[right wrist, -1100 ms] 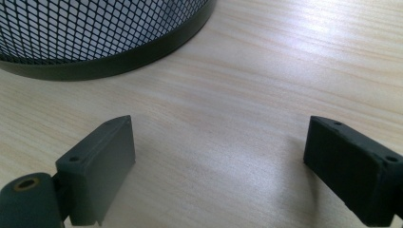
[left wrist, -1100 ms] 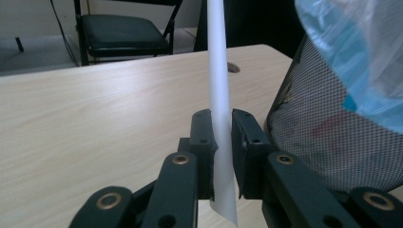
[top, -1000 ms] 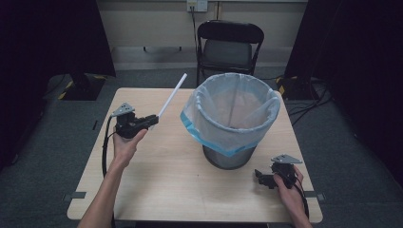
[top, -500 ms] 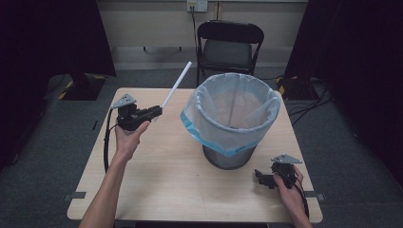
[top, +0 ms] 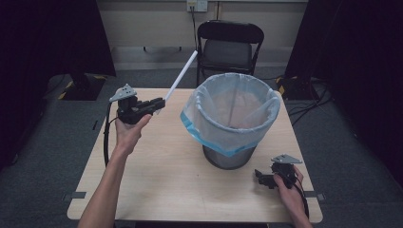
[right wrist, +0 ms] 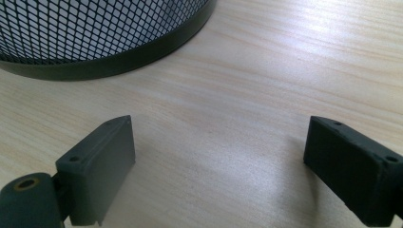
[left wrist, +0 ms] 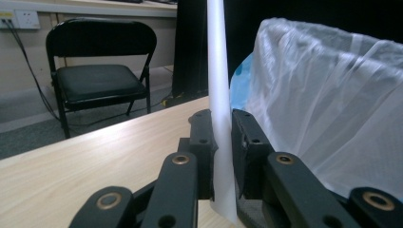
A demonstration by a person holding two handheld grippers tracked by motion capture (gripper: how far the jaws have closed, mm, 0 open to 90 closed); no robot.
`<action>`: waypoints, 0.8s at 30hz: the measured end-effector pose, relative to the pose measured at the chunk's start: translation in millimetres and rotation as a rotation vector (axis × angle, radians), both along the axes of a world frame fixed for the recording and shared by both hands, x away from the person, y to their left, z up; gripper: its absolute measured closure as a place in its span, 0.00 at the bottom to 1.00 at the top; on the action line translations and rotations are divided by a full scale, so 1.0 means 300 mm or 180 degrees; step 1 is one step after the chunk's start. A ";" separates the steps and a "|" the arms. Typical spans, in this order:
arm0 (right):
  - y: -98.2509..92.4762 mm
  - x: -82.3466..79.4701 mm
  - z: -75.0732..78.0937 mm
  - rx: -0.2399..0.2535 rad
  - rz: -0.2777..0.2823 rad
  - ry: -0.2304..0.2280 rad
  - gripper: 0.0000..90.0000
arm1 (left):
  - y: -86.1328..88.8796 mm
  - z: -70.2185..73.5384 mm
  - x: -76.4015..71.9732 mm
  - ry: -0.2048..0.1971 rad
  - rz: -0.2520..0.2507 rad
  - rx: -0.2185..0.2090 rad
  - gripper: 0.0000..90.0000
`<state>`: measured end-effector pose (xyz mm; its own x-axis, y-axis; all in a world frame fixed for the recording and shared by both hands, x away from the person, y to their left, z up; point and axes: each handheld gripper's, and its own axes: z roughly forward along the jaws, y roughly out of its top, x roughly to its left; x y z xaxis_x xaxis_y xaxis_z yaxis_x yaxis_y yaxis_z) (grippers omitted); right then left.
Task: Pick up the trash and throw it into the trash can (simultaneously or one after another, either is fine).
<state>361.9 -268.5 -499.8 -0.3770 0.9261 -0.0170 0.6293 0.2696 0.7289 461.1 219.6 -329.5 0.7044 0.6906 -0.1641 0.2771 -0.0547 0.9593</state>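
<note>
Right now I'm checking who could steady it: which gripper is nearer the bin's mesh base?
Right. The right gripper sits beside the mesh base; the left gripper is raised farther away.

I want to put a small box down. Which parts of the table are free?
The table is bare between the left gripper and the bin, and along the near edge up to the right gripper. Crowded: the far right, around the bin.

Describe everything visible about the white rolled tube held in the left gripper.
The white tube looks like rolled paper or thin plastic sheet, long, slim and matte, with an open lower end. The left gripper is shut on it near that end. It slants up and away above the table, beside the lined bin, without touching either.
</note>
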 end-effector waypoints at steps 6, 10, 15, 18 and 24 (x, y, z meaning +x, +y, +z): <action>0.000 0.000 0.000 0.0003 -0.0002 -0.0002 0.10 | -0.021 0.045 0.002 -0.0061 -0.0016 0.0002 0.89; 0.000 0.000 0.000 0.0003 -0.0002 -0.0001 0.10 | -0.035 0.072 0.000 -0.0093 -0.0035 -0.0019 0.89; 0.000 0.000 0.000 0.0003 -0.0001 -0.0001 0.10 | -0.054 0.101 -0.001 -0.0152 -0.0092 -0.0015 0.89; 0.000 0.001 0.000 0.0000 0.0004 -0.0003 0.10 | -0.067 0.119 -0.001 -0.0182 -0.0130 -0.0004 0.89; 0.000 0.001 0.000 0.0001 0.0006 -0.0002 0.10 | -0.086 0.158 -0.004 -0.0234 -0.0188 -0.0029 0.89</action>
<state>362.2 -268.6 -499.9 -0.3788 0.9253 -0.0170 0.6283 0.2706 0.7294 459.8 193.8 -282.1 0.7542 0.6462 -0.1164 0.2024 -0.0602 0.9774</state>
